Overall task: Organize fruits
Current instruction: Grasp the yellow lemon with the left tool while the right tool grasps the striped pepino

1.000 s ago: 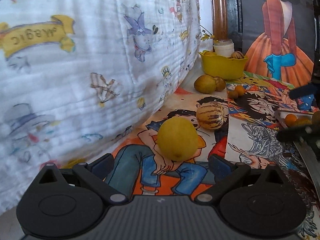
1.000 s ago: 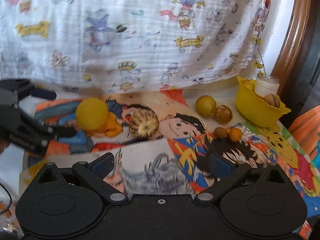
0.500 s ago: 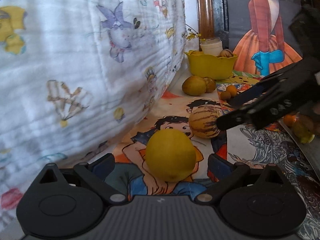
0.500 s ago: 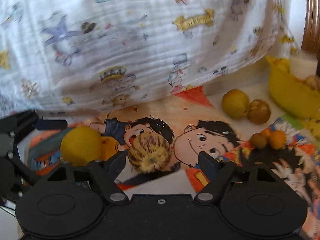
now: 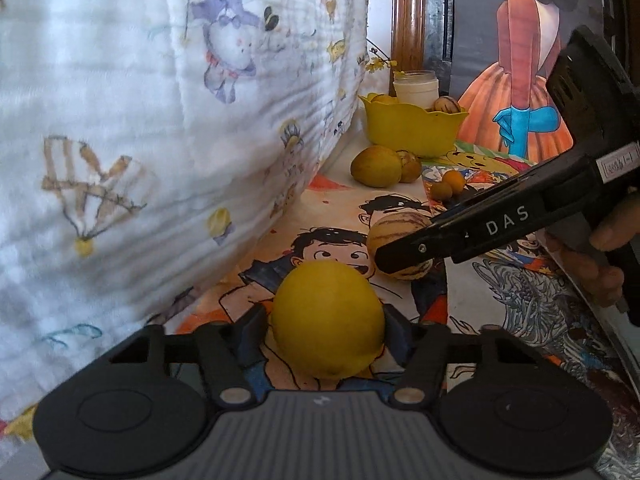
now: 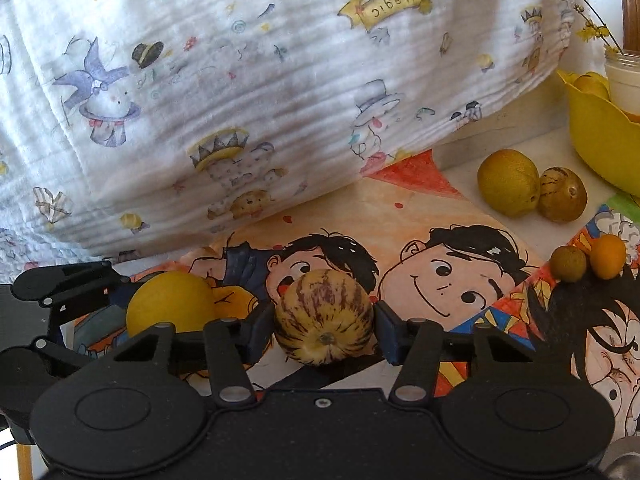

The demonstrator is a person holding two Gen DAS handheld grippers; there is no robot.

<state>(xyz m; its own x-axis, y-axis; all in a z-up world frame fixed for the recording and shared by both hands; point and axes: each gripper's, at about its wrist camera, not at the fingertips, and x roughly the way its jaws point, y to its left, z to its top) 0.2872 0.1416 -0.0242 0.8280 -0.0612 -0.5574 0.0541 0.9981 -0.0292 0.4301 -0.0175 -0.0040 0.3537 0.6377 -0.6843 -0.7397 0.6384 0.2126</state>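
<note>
Both grippers are engaged at once, each with a fruit between its fingers. The left gripper (image 5: pixel 326 330) brackets a plain yellow fruit (image 5: pixel 326 320) resting on the cartoon-printed mat (image 5: pixel 400 216). Its jaws are closing, and the pads appear to sit at the fruit's two flanks, just meeting the skin. Approaching low and along the mat puts the pads at the widest part of the round body, which is judged the reason for this placement: a grip above or below that line would tend to squeeze the fruit out.

The right gripper (image 6: pixel 324 322) treats a striped yellow-and-purple fruit (image 6: pixel 324 316) in the same manner. Its jaws are also closing, the blue-faced pads standing at either side and touching or all but touching. In the left wrist view this gripper's finger crosses in front of the striped fruit, with the person's hand (image 5: pixel 592 256) on the handle at the right.

The destination is judged to be the yellow bowl (image 5: pixel 408 128) at the far end of the mat, already holding some fruit. Four more fruits lie loose near it, in two pairs.

Risk noted: the two grippers work close beside each other and could collide on lifting.
</note>
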